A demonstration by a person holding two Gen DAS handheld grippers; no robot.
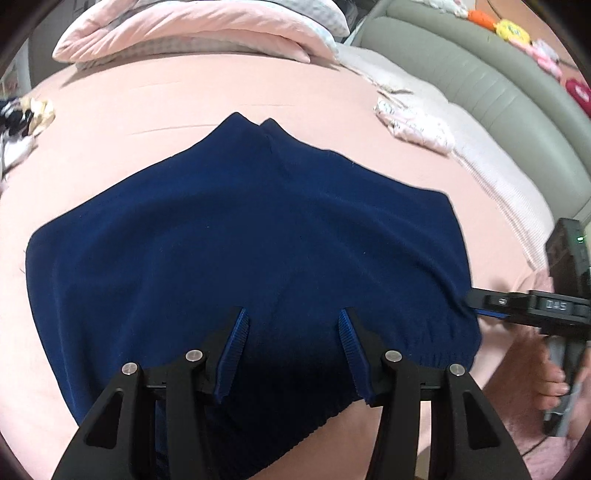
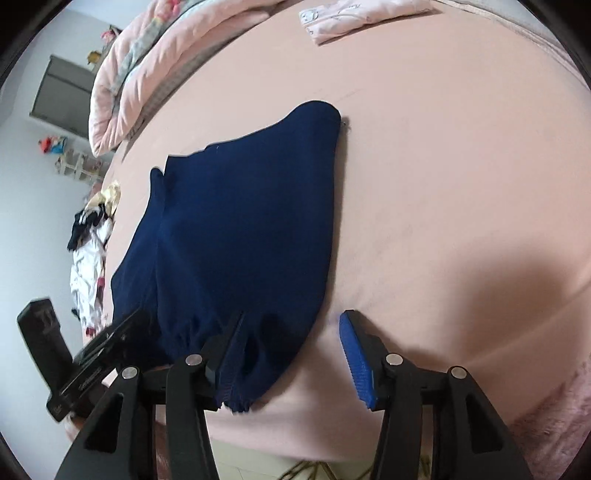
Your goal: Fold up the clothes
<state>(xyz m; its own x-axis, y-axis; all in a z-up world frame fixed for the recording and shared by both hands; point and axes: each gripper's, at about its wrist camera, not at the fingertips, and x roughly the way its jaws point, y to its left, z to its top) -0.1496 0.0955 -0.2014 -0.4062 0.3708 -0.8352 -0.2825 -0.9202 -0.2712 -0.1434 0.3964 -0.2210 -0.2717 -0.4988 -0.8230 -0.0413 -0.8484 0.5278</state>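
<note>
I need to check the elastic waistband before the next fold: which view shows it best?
The left wrist view: the navy shorts lie spread across it, and the gathered waistband runs along the near edge. The right wrist view shows only one bunched waistband corner beside the right gripper.

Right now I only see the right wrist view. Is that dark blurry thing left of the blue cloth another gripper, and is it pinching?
Observer: Yes, it is the left gripper. Its fingers stand wide apart over the navy shorts.
Operator: Who holds my tool?
Observer: A bare hand wraps the handle of the right gripper.
Operator: Anything beyond the bed?
Observer: A grey padded headboard with colourful plush toys on it.
</note>
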